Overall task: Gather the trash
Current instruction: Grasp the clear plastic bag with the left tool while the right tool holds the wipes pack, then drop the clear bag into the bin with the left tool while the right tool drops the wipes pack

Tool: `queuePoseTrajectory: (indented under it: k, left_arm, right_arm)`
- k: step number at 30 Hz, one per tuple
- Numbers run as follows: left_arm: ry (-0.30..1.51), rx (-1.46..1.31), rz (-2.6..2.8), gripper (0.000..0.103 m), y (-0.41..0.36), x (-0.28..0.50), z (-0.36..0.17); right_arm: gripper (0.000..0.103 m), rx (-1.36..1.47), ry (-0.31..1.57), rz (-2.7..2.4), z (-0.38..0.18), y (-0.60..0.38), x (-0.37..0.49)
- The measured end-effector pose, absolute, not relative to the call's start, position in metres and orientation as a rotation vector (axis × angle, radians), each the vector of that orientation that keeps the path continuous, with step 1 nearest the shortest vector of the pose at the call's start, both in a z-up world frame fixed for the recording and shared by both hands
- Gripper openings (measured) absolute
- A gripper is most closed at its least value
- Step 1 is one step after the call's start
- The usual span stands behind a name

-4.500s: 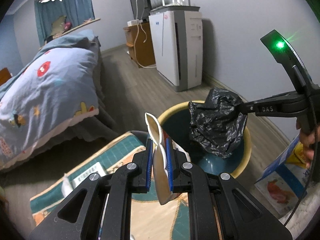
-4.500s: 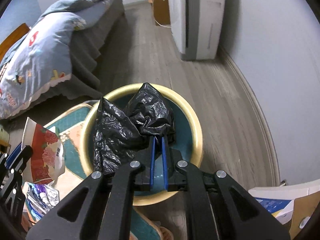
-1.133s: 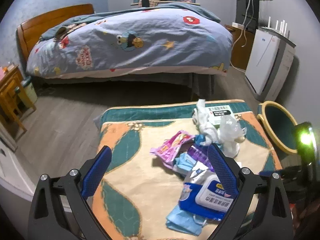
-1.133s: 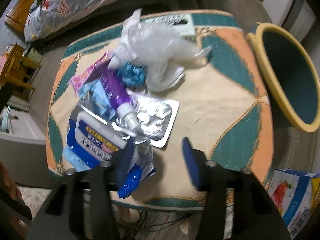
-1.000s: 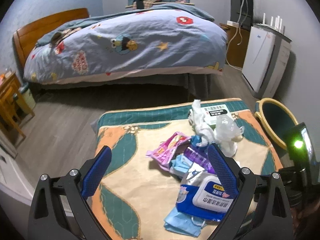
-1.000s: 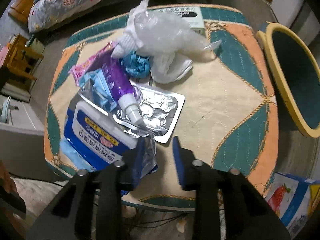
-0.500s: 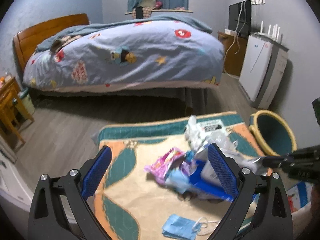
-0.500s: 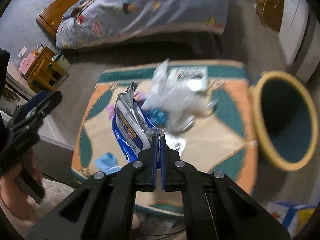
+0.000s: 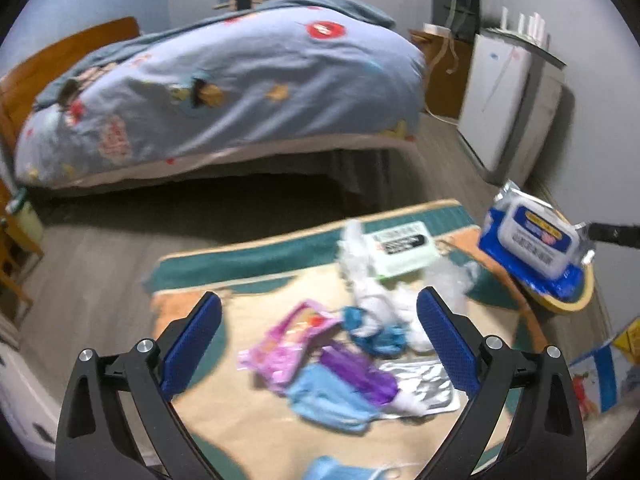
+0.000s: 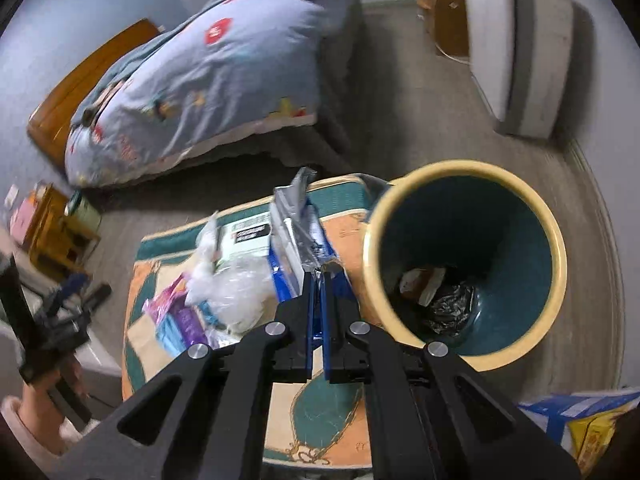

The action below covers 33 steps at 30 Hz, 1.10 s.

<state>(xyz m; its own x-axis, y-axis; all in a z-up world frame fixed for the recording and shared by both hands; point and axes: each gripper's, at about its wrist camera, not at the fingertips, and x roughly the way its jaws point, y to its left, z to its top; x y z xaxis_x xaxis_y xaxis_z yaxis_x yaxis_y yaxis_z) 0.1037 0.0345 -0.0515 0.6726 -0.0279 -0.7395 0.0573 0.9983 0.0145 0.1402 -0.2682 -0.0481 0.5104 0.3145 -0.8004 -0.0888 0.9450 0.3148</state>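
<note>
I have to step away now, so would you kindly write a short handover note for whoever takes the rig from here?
Right hand-held gripper: shut on the blue wet-wipes pack, held in the air beside the yellow-rimmed bin.
Left hand-held gripper: open, empty, above the litter on the patterned mat.
Done: a black bag and a paper scrap are in the bin.
Left: drop the wipes pack in, then collect the pink wrapper, purple tube, foil sheet, blue masks, white plastic and the green-white packet.
</note>
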Motion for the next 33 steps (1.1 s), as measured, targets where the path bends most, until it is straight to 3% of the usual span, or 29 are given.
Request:
queuePoseTrajectory:
  k: [18,21,25,26,33]
  left_arm:
    - [0.963,0.202,-0.243,0.094,-0.069,0.163,-0.132]
    - [0.996,0.151,-0.263,0.074,-0.069,0.171,-0.136]
    - [1.065,0.132,-0.289,0.03,-0.073,0.176,-0.144]
    - [1.061,0.131,-0.292,0.024,-0.074,0.175,-0.142]
    - [0.919,0.146,-0.281,0.019,-0.078,0.164,-0.103]
  right_arm:
    - [0.002,0.252,1.016,0.212,-0.061,-0.286,0.153]
    - [0.002,0.244,1.025,0.209,-0.064,-0.285,0.154]
    - [0.002,0.219,1.019,0.206,-0.063,-0.286,0.154]
    - [0.002,0.214,1.018,0.204,-0.063,-0.287,0.154]
    - [0.002,0.235,0.99,0.189,-0.058,-0.295,0.152]
